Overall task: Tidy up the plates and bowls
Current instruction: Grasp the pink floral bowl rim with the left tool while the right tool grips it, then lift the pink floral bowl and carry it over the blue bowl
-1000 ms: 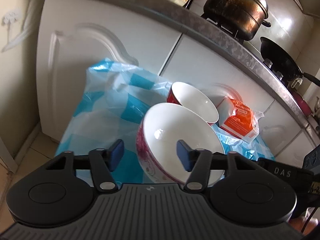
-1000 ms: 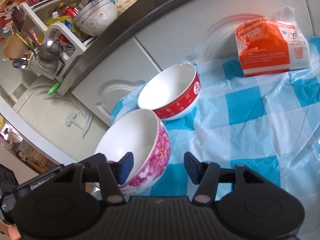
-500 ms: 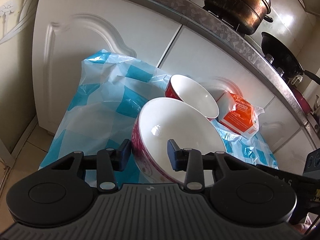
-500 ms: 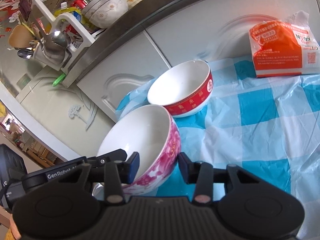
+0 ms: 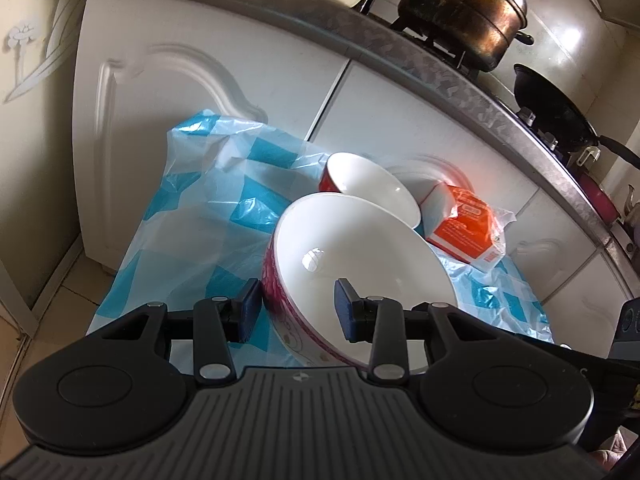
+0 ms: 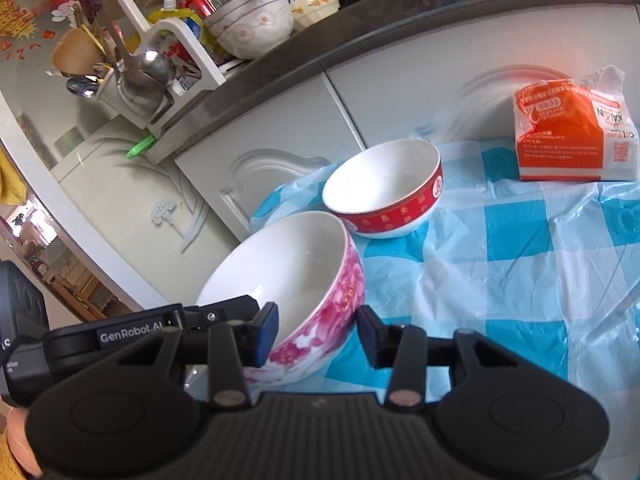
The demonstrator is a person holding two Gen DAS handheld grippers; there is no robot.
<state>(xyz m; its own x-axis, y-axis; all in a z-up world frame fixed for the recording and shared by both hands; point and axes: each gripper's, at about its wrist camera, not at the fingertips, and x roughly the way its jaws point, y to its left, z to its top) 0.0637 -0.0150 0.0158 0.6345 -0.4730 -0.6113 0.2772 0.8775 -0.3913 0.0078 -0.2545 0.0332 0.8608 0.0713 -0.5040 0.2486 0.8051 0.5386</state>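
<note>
A white bowl with pink flowers [image 5: 360, 256] sits on a blue-checked plastic cloth. My left gripper [image 5: 298, 310] straddles its near rim, left pad outside, right pad inside; the jaws stand part closed around the wall, contact unclear. The same bowl [image 6: 296, 280] shows in the right wrist view, where my right gripper [image 6: 316, 334] straddles its other rim the same way. A red-banded white bowl [image 6: 384, 188] stands just behind it, also seen in the left wrist view [image 5: 368, 188].
An orange tissue pack [image 6: 572, 136] lies at the back of the cloth [image 6: 500, 280]. White cabinet doors [image 5: 200, 80] rise behind. Above are a dish rack with bowls [image 6: 248, 24], a pot [image 5: 464, 8] and a wok [image 5: 556, 108].
Both grippers have narrowed from wide open around the pink bowl's rim. The views have shifted a little; the bowl looks slightly nearer.
</note>
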